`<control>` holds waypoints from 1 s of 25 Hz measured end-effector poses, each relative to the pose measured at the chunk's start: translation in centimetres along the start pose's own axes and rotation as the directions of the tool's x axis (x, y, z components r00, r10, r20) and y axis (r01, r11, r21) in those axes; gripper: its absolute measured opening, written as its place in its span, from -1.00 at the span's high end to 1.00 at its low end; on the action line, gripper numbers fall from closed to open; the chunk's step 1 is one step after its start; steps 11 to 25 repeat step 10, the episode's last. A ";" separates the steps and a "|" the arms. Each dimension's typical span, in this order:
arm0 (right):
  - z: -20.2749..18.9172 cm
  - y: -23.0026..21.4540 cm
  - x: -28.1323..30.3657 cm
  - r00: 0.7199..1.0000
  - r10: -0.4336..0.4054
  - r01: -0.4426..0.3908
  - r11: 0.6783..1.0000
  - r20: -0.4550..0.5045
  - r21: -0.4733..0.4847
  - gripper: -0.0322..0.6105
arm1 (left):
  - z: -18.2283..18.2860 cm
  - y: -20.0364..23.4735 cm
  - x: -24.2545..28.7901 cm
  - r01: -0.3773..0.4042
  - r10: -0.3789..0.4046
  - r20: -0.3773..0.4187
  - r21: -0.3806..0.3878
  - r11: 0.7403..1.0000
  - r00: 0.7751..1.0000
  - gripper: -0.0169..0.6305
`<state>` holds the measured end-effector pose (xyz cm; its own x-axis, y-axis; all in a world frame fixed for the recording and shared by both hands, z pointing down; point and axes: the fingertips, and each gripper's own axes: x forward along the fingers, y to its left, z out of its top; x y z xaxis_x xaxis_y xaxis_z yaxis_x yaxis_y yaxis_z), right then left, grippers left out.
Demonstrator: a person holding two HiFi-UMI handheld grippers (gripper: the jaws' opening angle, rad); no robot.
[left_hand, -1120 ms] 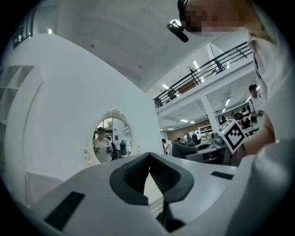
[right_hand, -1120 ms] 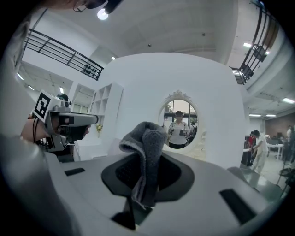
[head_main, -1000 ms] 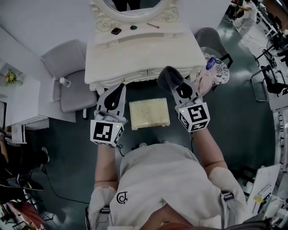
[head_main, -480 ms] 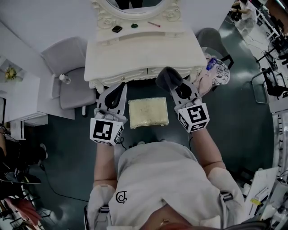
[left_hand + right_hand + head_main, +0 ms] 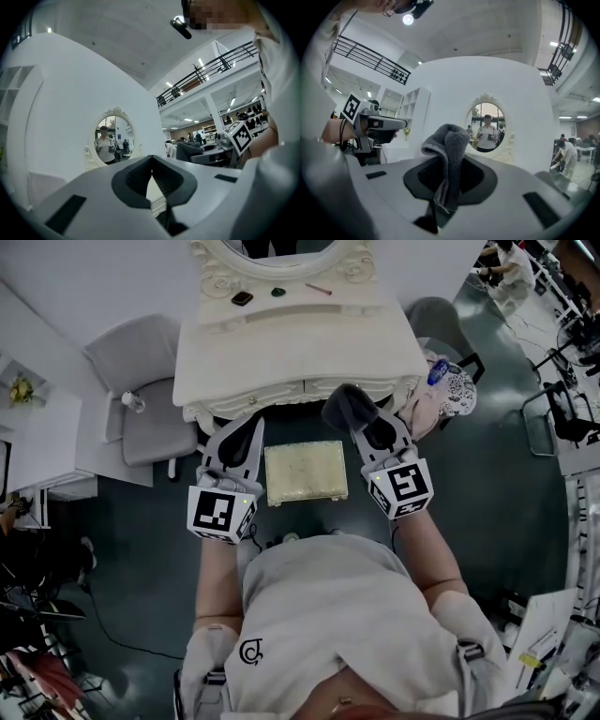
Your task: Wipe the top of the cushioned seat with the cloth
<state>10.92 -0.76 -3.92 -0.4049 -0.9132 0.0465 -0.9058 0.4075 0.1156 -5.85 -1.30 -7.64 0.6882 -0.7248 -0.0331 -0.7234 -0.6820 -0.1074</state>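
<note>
Pinches a folded grey cloth (image 5: 449,145) tight in the right gripper (image 5: 446,190), bunched end sticking out past the tips. Presses the left gripper (image 5: 151,176) fully closed on nothing. Holds one gripper at each side of the cushioned seat (image 5: 305,472), cloth just off its far right corner. Faces a white dressing table (image 5: 300,343) just beyond the seat, an oval mirror (image 5: 111,139) on its far edge.

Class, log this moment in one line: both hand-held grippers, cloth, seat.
left hand-held gripper: shut, empty | right hand-held gripper: shut on cloth | seat: between them, cloth not on it
</note>
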 end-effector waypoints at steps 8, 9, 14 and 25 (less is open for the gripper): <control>-0.6 0.2 -0.9 1.000 0.002 -0.001 1.000 -0.010 0.007 0.69 | -0.2 -0.7 -0.2 -0.010 0.010 -0.001 0.001 1.000 1.000 0.91; -0.7 0.3 -0.9 1.000 0.002 -0.002 1.000 -0.013 0.010 0.69 | -0.1 -0.7 -0.2 -0.011 0.011 0.004 -0.006 1.000 1.000 0.91; -0.8 0.3 -1.0 1.000 0.002 -0.002 1.000 -0.015 0.012 0.69 | 0.0 -0.8 -0.1 -0.013 0.013 0.008 -0.013 1.000 1.000 0.91; -0.8 0.3 -1.0 1.000 0.002 -0.002 1.000 -0.015 0.012 0.69 | 0.0 -0.8 -0.1 -0.013 0.013 0.008 -0.013 1.000 1.000 0.91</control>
